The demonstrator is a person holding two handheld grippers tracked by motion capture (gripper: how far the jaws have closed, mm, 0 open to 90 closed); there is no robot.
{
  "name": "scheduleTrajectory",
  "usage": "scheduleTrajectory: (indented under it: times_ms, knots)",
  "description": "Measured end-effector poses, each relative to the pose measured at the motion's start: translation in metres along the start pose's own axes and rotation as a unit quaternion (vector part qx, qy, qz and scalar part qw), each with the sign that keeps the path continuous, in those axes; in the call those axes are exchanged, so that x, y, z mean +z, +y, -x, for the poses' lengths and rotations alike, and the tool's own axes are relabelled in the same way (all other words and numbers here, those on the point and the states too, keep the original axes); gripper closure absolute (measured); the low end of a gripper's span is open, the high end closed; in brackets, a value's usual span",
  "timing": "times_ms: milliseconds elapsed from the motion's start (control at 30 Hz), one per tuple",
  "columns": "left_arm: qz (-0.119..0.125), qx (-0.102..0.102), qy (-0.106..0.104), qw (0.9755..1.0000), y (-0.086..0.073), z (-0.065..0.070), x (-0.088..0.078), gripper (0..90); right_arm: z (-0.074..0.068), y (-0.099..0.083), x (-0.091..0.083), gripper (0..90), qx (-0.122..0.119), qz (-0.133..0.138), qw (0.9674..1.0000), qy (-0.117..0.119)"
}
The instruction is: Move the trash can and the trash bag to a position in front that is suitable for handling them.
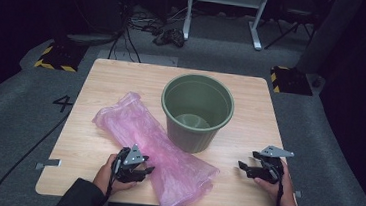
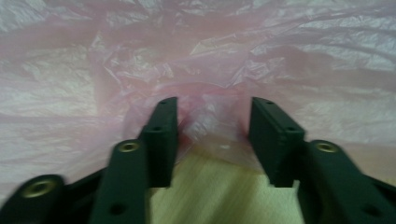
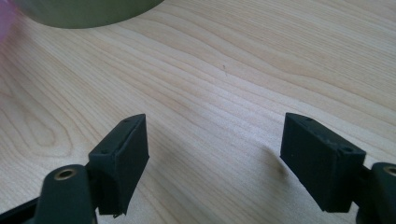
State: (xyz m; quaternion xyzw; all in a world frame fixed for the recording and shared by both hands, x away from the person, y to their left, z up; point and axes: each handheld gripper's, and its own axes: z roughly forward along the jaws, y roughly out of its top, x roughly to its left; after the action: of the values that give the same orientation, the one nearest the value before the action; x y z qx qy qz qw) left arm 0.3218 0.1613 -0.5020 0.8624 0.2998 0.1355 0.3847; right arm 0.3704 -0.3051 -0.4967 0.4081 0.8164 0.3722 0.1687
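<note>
The pink plastic bag (image 1: 154,148) lies crumpled and slantwise on the wooden counter (image 1: 97,80), its near end reaching the front edge and its middle just beside the foot of the green plastic bucket (image 1: 197,112). The left claw (image 1: 140,171) is at the bag's near-left edge; in the left gripper view a fold of film (image 2: 212,119) sits between the half-closed jaws, though whether the pads press on it is hard to make out. The right claw (image 1: 249,160) rests well apart, jaws wide over bare wood.
</note>
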Motion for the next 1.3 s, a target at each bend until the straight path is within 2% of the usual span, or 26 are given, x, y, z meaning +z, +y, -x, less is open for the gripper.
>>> scheduleTrajectory:
  times_ms: [67, 200, 300, 567, 800, 867, 1300]
  knots:
    - [0.001, 0.005, 0.009, 1.0, 0.002, 0.0, 0.002, 69.5, 0.0, 0.0, 0.0, 23.9, 0.0, 0.0, 1.0, -0.002]
    - [0.001, 0.016, 0.036, 0.9992, 0.004, 0.001, 0.004, 81.9, -0.001, 0.0, 0.001, 24.9, -0.001, -0.002, 1.0, -0.004]
    - [0.009, 0.005, 0.043, 0.999, 0.002, -0.004, 0.001, 86.4, -0.001, 0.0, 0.002, 25.0, -0.004, -0.004, 1.0, -0.005]
    - [0.042, -0.022, 0.063, 0.9969, -0.004, -0.02, -0.023, 88.9, 0.0, 0.0, 0.001, 25.2, 0.001, 0.0, 1.0, -0.003]
    - [0.064, -0.042, 0.088, 0.9931, -0.01, -0.031, -0.042, 89.1, 0.0, 0.0, 0.002, 24.9, -0.002, -0.001, 1.0, -0.002]
    - [0.072, -0.054, 0.091, 0.9918, -0.012, -0.034, -0.046, 89.2, 0.0, 0.001, 0.002, 24.7, -0.003, -0.002, 1.0, -0.003]
    - [0.094, -0.071, 0.11, 0.9869, -0.02, -0.042, -0.062, 89.5, 0.0, 0.008, 0.011, 23.6, -0.012, -0.01, 0.9999, -0.004]
